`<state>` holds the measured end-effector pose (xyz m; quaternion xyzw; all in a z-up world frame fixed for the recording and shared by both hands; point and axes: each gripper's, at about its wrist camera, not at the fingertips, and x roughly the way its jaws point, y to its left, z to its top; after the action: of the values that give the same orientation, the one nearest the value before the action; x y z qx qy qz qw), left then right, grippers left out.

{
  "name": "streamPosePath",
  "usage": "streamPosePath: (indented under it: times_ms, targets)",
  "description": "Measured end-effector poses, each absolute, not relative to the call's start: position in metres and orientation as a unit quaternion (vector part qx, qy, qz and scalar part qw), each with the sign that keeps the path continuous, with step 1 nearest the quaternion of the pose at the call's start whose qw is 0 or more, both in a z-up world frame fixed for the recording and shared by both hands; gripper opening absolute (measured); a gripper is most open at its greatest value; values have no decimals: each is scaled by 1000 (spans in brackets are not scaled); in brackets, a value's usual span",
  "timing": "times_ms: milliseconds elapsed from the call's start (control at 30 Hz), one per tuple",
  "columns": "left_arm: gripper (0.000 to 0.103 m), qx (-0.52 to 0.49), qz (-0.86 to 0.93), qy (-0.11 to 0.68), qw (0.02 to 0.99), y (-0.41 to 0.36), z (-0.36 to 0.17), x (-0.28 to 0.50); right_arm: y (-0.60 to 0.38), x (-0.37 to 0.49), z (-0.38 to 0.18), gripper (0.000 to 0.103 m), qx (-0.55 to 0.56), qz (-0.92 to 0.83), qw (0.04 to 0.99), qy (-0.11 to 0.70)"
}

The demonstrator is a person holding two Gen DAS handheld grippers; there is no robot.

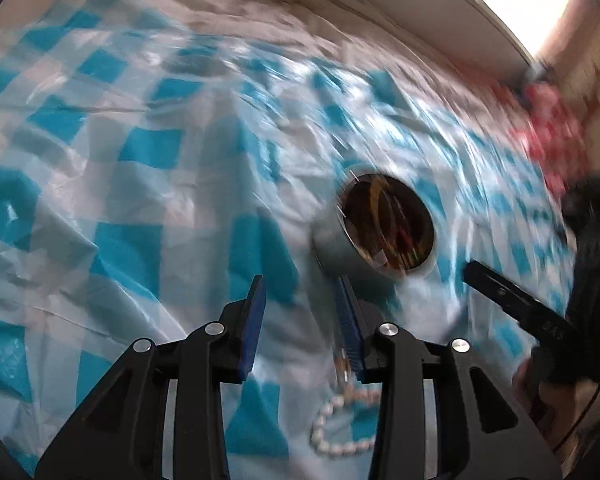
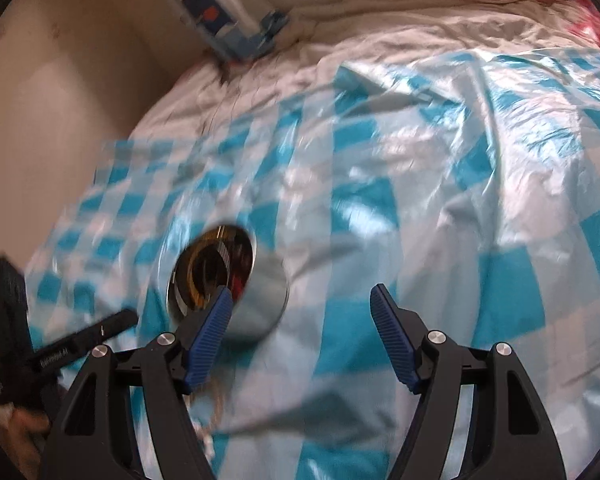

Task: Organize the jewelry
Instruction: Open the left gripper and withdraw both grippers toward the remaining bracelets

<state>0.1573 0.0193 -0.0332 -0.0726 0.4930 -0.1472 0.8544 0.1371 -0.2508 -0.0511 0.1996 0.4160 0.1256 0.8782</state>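
Lying beside left gripper pearl bracelet, tin ahead

One round metal tin lies on its side at centre right of the left wrist view, its contents too blurred to count. One white bead bracelet lies at the lower centre. One blue-and-white checked plastic sheet fills the frame. Two grippers show, the left gripper and the right gripper.
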Motion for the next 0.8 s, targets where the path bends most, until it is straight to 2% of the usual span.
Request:
streamPosePath:
  times_ms: [167, 333, 467, 633, 800]
  targets:
    - [34, 33, -224, 502, 835, -5, -40, 118, -218, 111, -56, 69, 131, 149, 879, 434]
    - [34, 96, -245, 514, 816, -16, -59, 93, -188, 102, -60, 69, 78, 162, 882, 436]
    - [34, 120, -236, 516, 814, -17, -67, 83, -165, 100, -68, 69, 34, 165, 883, 438]
    - [34, 114, -194, 510, 830, -5, -61, 88, -144, 99, -80, 69, -83, 99, 887, 443]
    - [34, 104, -206, 494, 838, -2, -52, 87, -175, 91, -71, 69, -72, 59, 897, 431]
